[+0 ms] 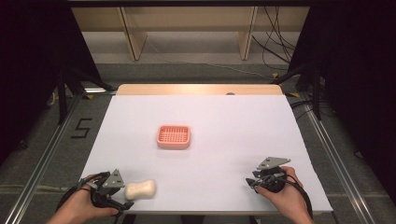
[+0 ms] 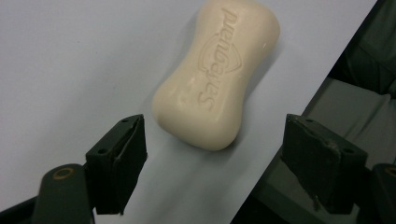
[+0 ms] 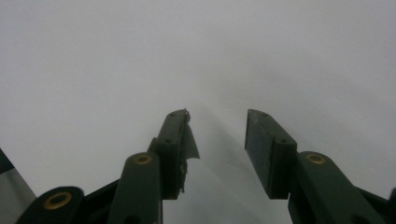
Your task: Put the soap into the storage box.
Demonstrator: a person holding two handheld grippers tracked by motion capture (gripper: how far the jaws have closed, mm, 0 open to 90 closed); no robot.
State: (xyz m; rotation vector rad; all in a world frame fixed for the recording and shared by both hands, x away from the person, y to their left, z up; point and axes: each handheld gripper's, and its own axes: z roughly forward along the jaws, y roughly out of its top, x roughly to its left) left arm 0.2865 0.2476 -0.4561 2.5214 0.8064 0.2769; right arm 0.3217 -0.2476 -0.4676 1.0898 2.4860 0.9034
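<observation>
**A:** Far left, near edge — the left gripper (image 1: 122, 195) had its jaws spread wide with nothing between them, and the soap bar (image 1: 140, 189) lay flat on the white table (image 1: 224, 116) just beyond the pads, untouched.

**B:** How would it handle, you reckon?

**A:** Hard and stiff, modest weight, but smooth and rounded — likely slippery. It had a waist in the middle; I'd have pinched across that, where the jaws would clear it easily.

**B:** And the table edge?

**A:** Close. In the left gripper view the soap bar (image 2: 217, 74) sat near the sheet's near edge, so a nudge that way could have tipped it off.

**B:** Room to move?

**A:** Plenty — bare sheet up to the pink soap dish (image 1: 173, 136) at centre, well apart from everything.

**B:** Right side?

**A:** The right gripper (image 1: 251, 183) rested near the edge, jaws partly open, empty.
</observation>
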